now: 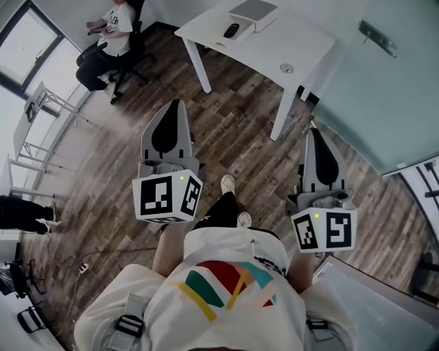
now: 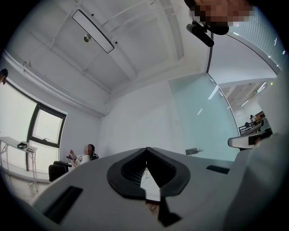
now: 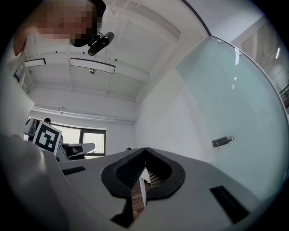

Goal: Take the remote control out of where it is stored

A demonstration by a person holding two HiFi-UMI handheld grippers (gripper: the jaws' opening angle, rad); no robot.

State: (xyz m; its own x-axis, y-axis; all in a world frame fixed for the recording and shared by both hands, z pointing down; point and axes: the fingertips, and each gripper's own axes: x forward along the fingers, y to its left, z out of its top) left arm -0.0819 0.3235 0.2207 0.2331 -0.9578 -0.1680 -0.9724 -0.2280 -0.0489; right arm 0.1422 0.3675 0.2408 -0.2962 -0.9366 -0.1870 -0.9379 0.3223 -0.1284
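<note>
While the person stands on the wooden floor (image 1: 226, 130) well short of the white bench (image 1: 302, 41), both tools are held out in front, pointing towards it. At the far left, another person (image 1: 113, 31) sits on a black office chair near the windows. To the right of that, the left gripper (image 1: 177, 104) hangs over bare floor. Its own view shows the black fingers (image 2: 131, 169) pressed together at the tips with nothing between them. Further right and far off, the remote control (image 1: 232, 29) lies flat on the bench top. It is a small dark shape just beside a flat white box (image 1: 254, 11) with a grey top; whether it sits in a tray or straight on the bench cannot be told. A small round disc (image 1: 287, 68) lies nearer the bench's right end. The right gripper (image 1: 313, 131) shows beside the foot of the bench's near right leg, well apart from the remote control, and its fingers (image 3: 126, 171) are likewise closed on nothing. A pale green glass wall (image 1: 384, 103) runs along the right.
</note>
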